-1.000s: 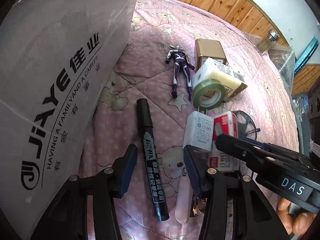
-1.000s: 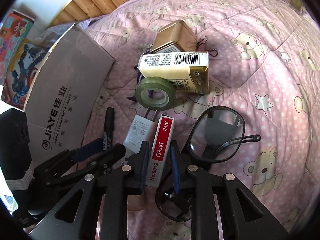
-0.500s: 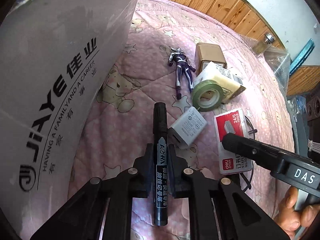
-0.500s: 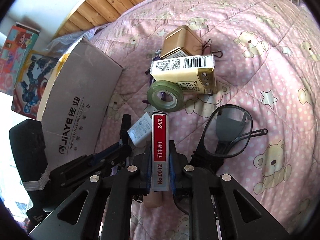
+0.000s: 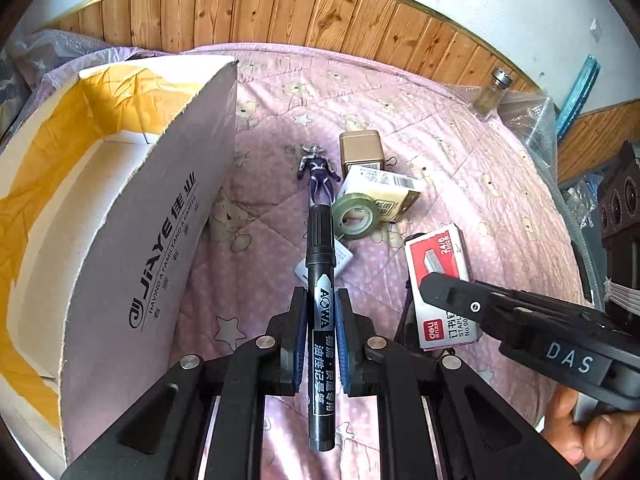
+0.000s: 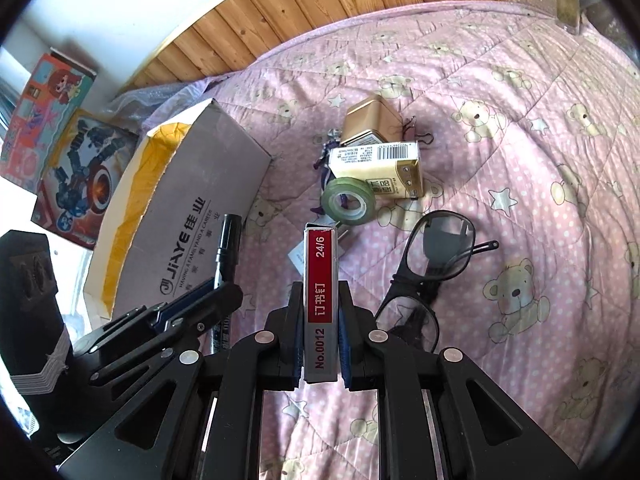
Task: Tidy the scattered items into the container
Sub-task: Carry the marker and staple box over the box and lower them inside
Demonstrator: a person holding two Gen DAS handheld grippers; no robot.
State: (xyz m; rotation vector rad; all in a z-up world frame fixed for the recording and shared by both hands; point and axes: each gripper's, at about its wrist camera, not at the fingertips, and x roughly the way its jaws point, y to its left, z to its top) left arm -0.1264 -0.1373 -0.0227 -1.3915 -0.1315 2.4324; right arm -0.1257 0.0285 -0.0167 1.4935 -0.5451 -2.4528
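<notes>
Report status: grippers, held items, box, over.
Left hand-held gripper shut on marker. Right shut on staples. Box open, left. Path clear.

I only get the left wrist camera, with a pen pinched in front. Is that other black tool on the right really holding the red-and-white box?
Observer: Yes. The right gripper is shut on the staple box, one finger on each broad face, red edge up.
Visitor: Anything hidden behind that tool?
Observer: Black-framed glasses lie on the quilt, just right of the gripper.
Visitor: And past the cardboard box?
Observer: Two colourful toy boxes stand beyond it, by the wall.
</notes>
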